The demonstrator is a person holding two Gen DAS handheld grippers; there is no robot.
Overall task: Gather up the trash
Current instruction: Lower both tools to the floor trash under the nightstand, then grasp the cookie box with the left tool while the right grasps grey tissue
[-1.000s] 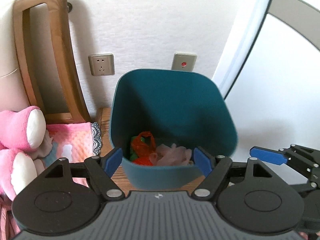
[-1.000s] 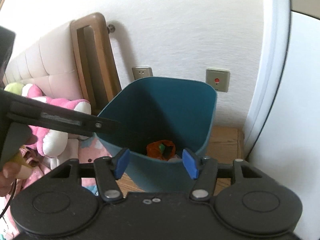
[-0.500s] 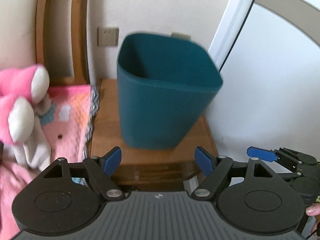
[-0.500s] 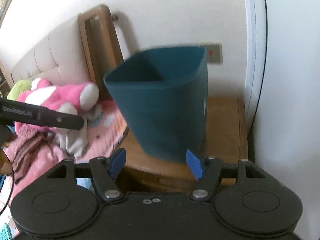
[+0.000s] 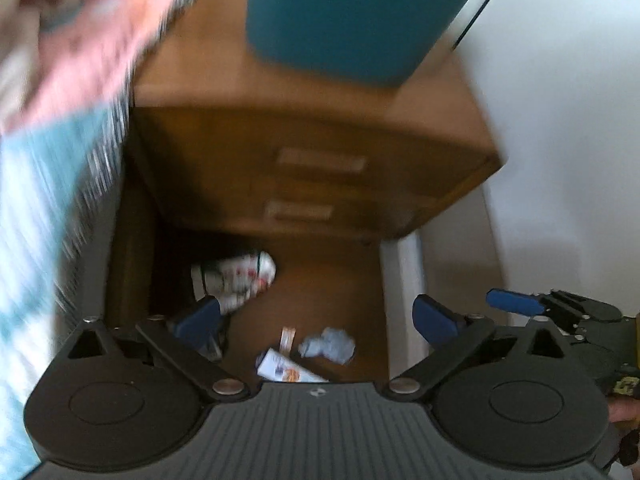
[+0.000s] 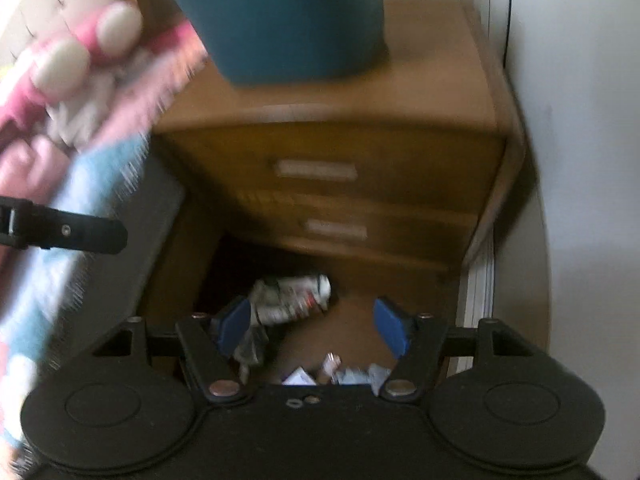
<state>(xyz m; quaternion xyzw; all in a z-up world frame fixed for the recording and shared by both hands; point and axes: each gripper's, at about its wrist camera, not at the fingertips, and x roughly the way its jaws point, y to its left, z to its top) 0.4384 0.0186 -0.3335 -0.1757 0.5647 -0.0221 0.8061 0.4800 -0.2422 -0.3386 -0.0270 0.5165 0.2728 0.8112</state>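
— On the floor below my left gripper point(image 5: 316, 318), what do you count?
— Four pieces of trash: one crushed can point(image 5: 234, 276), one crumpled tissue point(image 5: 330, 345), one small wrapper point(image 5: 287, 338), one white packet point(image 5: 286, 370).
— Grippers?
— Left gripper's jaws have just been opening wide, nothing between them. My right gripper point(image 6: 316, 326) is released, empty too. One teal bin point(image 5: 340, 16) stands on the nightstand point(image 5: 312, 184), with two drawers.

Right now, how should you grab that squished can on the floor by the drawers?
Grip the crushed can across its flattened middle, coming from above. It lies on its side on the floor in front of the nightstand, so its long sides face up and fit between open jaws. The left gripper is wide open and nearest, though the picture is blurry.
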